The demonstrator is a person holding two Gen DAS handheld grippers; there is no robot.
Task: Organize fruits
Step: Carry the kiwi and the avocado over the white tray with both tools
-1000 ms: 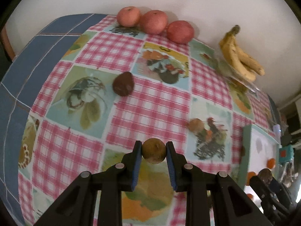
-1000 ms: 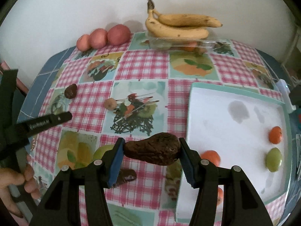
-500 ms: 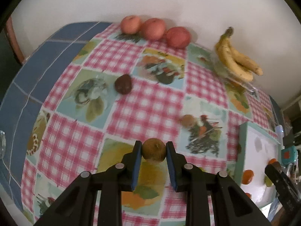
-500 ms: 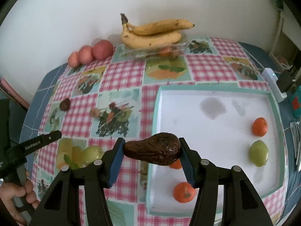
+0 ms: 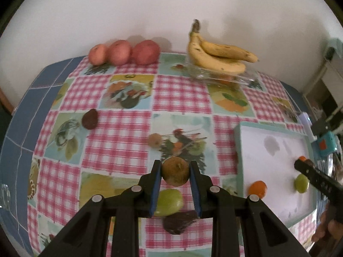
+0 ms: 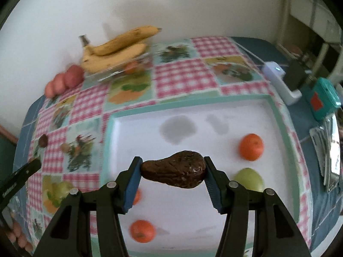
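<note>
Step in hand, as I read it: carrying 2 fruits to the white tray (image 6: 278,115). Right gripper (image 6: 173,172) has its fingers pinching a dark wrinkled avocado (image 6: 174,172) lengthwise, held w/ tray floor showing beyond the fingertips; an orange (image 6: 251,147) sits ahead-right of the fingers, a green fruit (image 6: 249,178) just past the right finger, another orange (image 6: 142,230) below the left finger. Left gripper (image 5: 175,172) has fingers clamped on a small brown round fruit (image 5: 175,171), over the checked cloth (image 5: 180,94), tray off to the right of the fingers. Next prob: lower the avocado onto a bare patch of tray btwn the fruits, then spread the fingers; left needs to swing right to the tray before letting go.
</note>
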